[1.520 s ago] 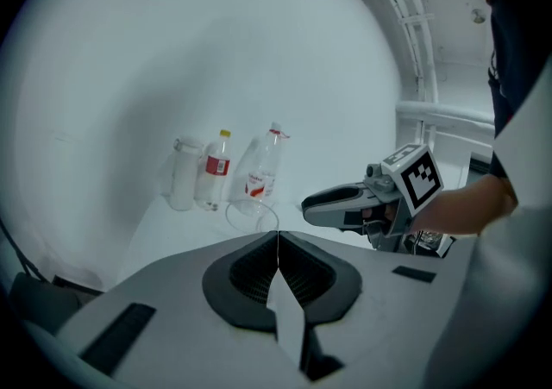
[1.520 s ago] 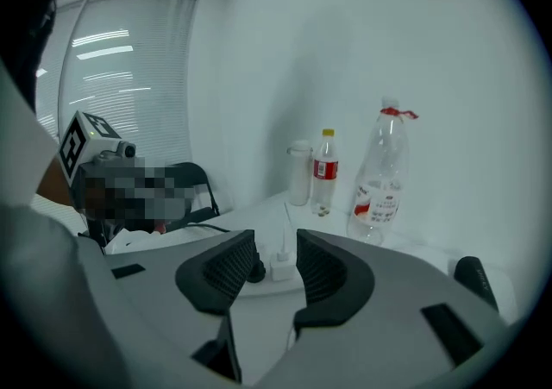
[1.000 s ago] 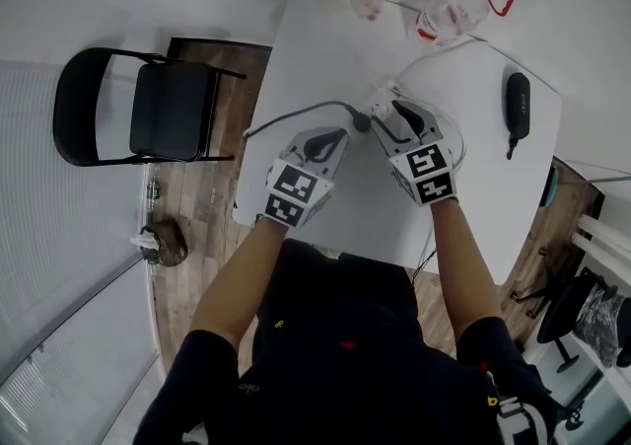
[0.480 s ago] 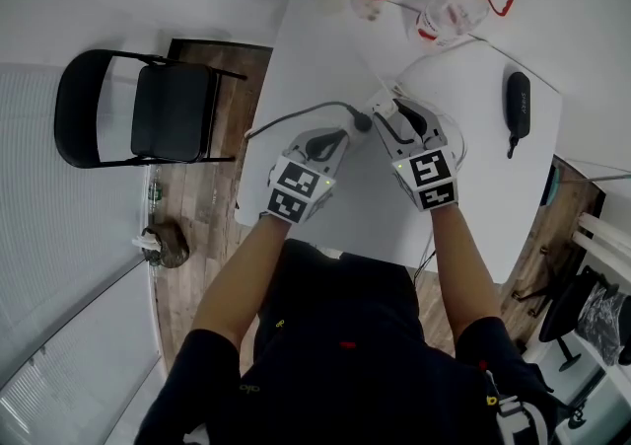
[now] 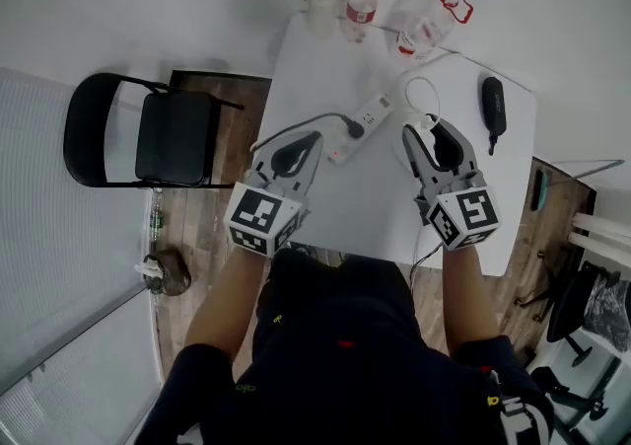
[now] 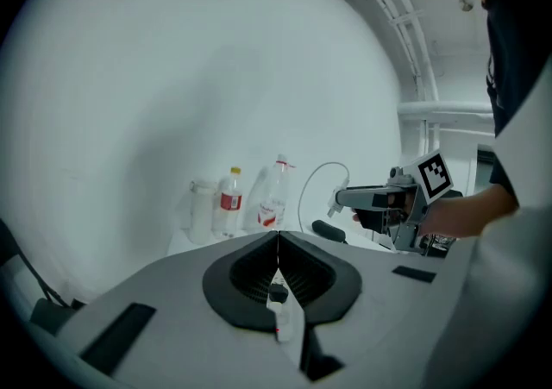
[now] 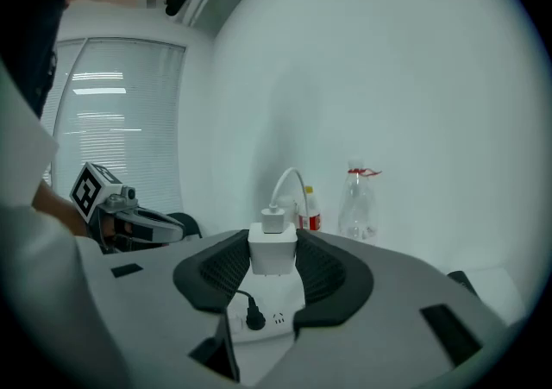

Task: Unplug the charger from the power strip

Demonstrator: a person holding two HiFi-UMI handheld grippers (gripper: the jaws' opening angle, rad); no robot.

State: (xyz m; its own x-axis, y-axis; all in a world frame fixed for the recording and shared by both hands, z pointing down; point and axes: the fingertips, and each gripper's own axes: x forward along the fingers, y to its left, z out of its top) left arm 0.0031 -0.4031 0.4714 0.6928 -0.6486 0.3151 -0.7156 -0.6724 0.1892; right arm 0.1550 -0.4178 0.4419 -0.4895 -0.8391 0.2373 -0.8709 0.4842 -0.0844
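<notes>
Head view: a person's right gripper (image 5: 430, 137) clamps a white charger (image 5: 425, 121) over the white table (image 5: 315, 68), well apart from the power strip (image 5: 357, 127), which lies slantwise, lower left to upper right.

Left gripper view: the left gripper (image 6: 278, 236) has its jaws pressed together on nothing, the strip (image 6: 284, 315) below them.

Right gripper view: the charger (image 7: 272, 254) sits squeezed between the jaws, its long axis along them, cable (image 7: 289, 180) end pointing away, above the strip (image 7: 276, 320).
</notes>
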